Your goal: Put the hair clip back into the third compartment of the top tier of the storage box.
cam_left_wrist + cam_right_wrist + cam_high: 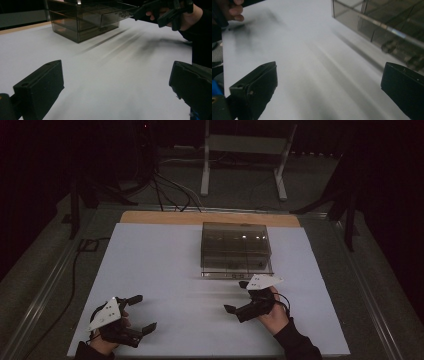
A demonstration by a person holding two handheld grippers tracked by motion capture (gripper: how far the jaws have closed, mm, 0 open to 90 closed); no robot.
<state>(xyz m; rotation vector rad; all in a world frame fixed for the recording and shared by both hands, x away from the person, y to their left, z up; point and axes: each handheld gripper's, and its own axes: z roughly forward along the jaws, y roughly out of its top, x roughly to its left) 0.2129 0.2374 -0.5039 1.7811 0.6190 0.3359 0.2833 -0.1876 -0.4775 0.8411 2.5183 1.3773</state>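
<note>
A smoky see-through plastic drawer box (pixel 235 248) stands on the white board (pixel 165 270), toward the far middle. Its lower drawer front juts out a little toward me. My left gripper (pixel 142 313) rests near the board's front left corner, open, with nothing between its jaws. My right gripper (pixel 236 297) hovers just in front of the box, also open and empty. In the left gripper view the box (pixel 85 21) lies ahead to the left, with the right hand and its gripper (pixel 162 11) at the upper right. In the right gripper view the box (pixel 387 22) fills the upper right corner.
A wooden strip (pixel 210 218) edges the board's far side. Beyond it a white metal stand (pixel 245 155) and dark cables (pixel 160 185) lie on the grey floor. Black posts (pixel 75 205) flank the table, and a cable (pixel 75 270) trails along its left side.
</note>
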